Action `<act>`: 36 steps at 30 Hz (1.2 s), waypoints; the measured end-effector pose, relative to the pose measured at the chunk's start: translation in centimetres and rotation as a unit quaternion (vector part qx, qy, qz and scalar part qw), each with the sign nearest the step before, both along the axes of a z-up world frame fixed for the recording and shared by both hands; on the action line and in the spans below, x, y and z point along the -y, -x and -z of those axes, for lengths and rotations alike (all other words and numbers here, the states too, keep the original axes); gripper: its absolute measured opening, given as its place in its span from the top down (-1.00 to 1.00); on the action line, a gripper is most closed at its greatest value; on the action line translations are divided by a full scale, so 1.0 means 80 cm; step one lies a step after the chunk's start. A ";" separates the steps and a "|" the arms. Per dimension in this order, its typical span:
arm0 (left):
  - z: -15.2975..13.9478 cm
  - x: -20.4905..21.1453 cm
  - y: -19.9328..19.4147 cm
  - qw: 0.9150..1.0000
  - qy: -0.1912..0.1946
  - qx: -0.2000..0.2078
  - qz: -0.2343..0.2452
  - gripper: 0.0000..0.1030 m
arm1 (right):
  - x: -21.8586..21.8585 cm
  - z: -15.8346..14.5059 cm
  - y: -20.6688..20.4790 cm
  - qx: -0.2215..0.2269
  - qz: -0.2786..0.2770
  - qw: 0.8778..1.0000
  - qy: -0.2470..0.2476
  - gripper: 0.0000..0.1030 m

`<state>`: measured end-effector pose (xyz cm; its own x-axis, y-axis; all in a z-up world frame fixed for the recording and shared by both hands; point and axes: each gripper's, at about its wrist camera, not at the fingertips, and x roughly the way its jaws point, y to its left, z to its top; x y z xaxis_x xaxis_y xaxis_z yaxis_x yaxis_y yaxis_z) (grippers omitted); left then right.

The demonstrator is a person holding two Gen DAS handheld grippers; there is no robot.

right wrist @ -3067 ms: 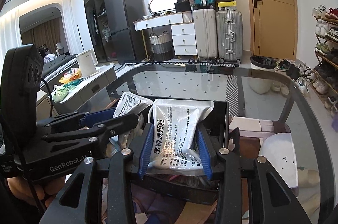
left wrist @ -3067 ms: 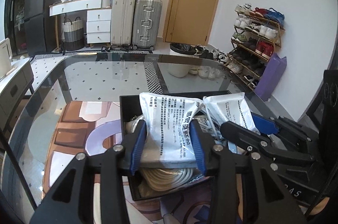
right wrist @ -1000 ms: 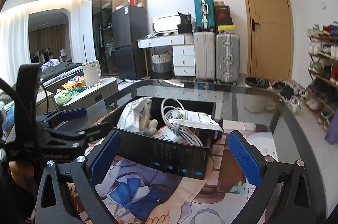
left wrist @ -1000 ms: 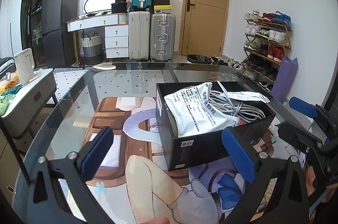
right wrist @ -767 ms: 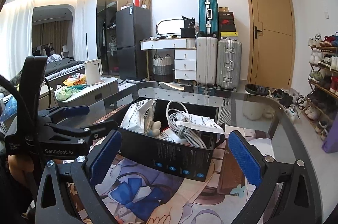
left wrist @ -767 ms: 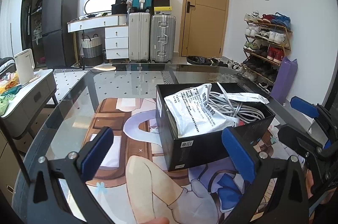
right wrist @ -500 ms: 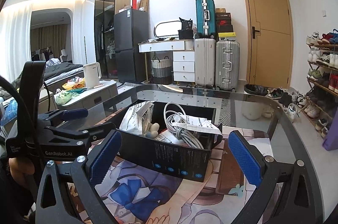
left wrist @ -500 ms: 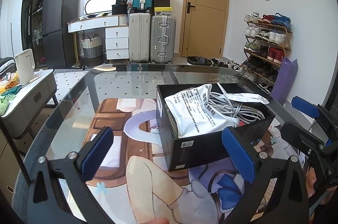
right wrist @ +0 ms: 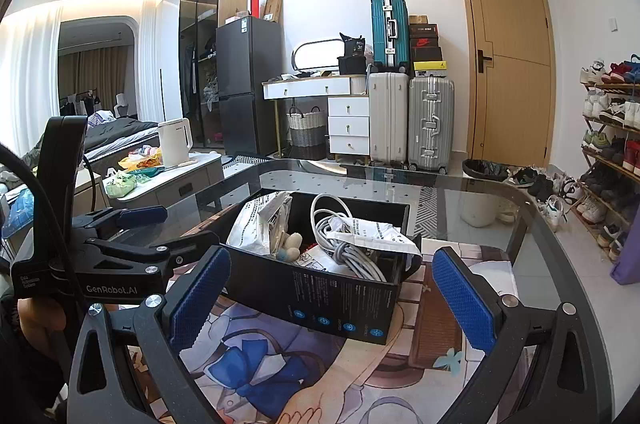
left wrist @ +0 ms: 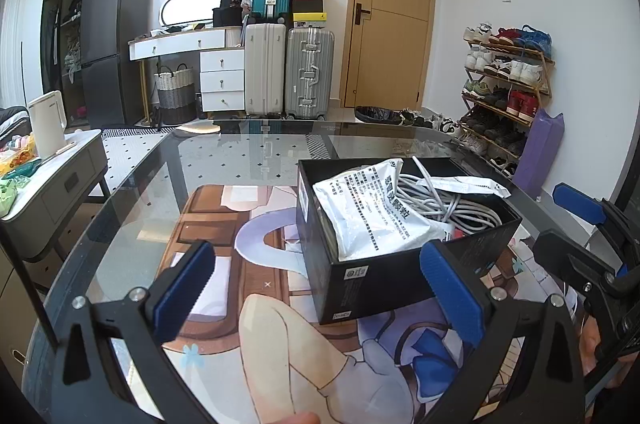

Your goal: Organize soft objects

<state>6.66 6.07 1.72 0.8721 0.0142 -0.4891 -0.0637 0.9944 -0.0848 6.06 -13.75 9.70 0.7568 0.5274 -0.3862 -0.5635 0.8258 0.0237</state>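
- Left gripper (left wrist: 318, 290) hovering over the near part of the desk (left wrist: 224, 159), jaws spread wide apart, gripping nothing.
- Right gripper (right wrist: 330, 294) likewise hanging above the near edge, jaws wide apart and empty.
- Box (left wrist: 384, 276) sitting on the mat (left wrist: 280, 336), right of centre in the left wrist view and just beyond the blue pads (left wrist: 182, 290).
- In the right wrist view, box (right wrist: 320, 296) lying between the two pads (right wrist: 460, 294), a little past them and touching neither.
- Printed white pouch (left wrist: 372, 214) leaning inside the box at its left end, top edge poking above the rim.
- Second pouch (right wrist: 370, 234) lying flat across the cable (right wrist: 348, 248) toward the right end.
- Grey-white cable coiling in the middle of the box, one loop rising above the rim.
- Small pale, rounded soft things (right wrist: 290, 246) nestling between the left pouch and the cable; too small to tell what they are.
- Left gripper's body (right wrist: 92, 264) showing at the left of the right wrist view, beside the box's left end, with a hand (right wrist: 38, 320) partly showing under it.
- Right gripper's arms (left wrist: 592, 244) showing at the right edge of the left wrist view, near the box's right corner.
- Suitcases (left wrist: 288, 71), drawers (left wrist: 222, 79) and door (left wrist: 390, 15) standing far behind the desk; shoe rack (left wrist: 504, 91) standing at the far right.
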 end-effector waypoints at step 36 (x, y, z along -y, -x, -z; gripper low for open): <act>0.005 -0.010 0.003 1.000 0.005 -0.002 -0.007 -1.00 | 0.000 0.000 0.000 0.000 0.000 1.000 0.000 -0.99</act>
